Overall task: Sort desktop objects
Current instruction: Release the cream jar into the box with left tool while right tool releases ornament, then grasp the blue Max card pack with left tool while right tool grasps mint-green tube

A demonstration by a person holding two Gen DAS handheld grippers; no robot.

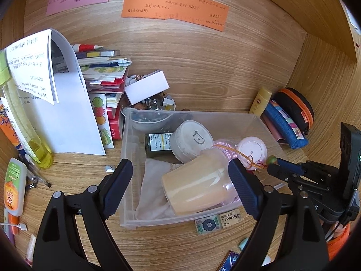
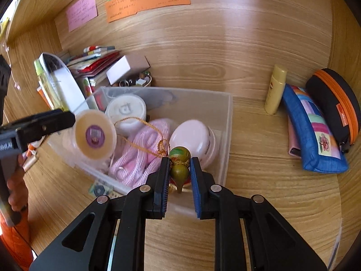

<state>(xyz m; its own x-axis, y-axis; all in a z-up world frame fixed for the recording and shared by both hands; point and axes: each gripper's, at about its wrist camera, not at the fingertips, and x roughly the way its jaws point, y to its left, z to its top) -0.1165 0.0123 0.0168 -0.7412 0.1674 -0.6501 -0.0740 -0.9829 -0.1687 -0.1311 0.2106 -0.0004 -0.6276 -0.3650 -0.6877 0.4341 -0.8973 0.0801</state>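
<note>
Right wrist view: right gripper (image 2: 179,164) clamped on a small green gourd charm (image 2: 179,161), golden cord (image 2: 144,122) trailing, just over the near rim of the clear plastic bin (image 2: 227,122) on the tabletop (image 2: 270,180). Left gripper (image 1: 180,189) spread wide around a cream cup (image 1: 196,189) lying inside the bin, pads apart from it.

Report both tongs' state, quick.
Left tongs: open, straddling the peach translucent plastic jar in the clear plastic bin; contact unclear.
Right tongs: shut on the small green gourd-shaped charm with orange cord.
</note>
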